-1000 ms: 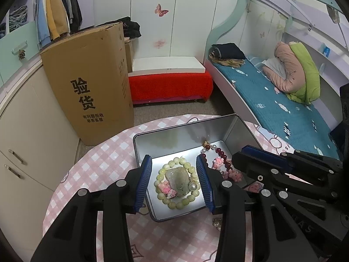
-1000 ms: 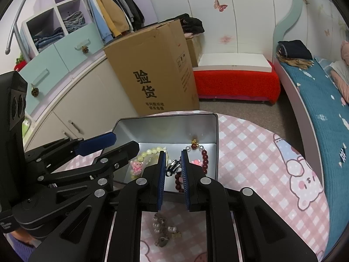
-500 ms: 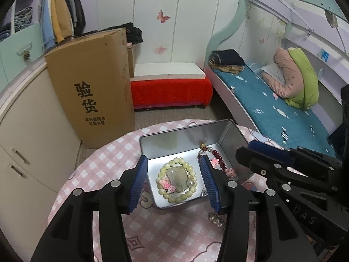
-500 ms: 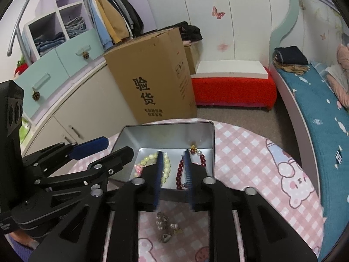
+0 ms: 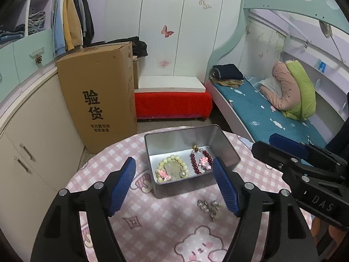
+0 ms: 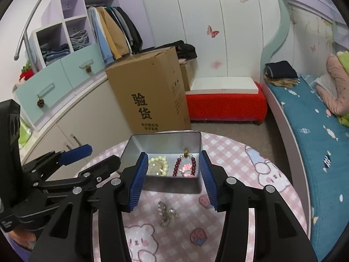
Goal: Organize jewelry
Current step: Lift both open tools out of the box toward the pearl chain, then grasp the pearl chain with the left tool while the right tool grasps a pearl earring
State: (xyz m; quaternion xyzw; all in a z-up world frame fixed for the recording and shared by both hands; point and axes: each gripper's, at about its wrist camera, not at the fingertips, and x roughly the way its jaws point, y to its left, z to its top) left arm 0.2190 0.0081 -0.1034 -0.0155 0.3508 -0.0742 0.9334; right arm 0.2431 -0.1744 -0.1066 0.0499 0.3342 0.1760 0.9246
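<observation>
Left wrist view: looking down and forward from above the table (image 5: pixel 165 224), near the tin (image 5: pixel 224 146).
Right wrist view: same direction, slightly right.
Shared: tin (image 6: pixel 165 185), table (image 6: pixel 235 152), cardboard box (image 6: pixel 150 91).

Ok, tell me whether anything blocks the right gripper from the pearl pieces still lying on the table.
Nothing visible does. The pearl pieces lie loose on the pink tablecloth, in front of the metal tin. The right gripper is open above them, and the left gripper stays off to the side.

Both grippers, left gripper (image 5: pixel 174 185) and right gripper (image 6: pixel 172 180), are black, angular frames with silver screws and ribbed blue pads (image 5: pixel 122 187).
</observation>
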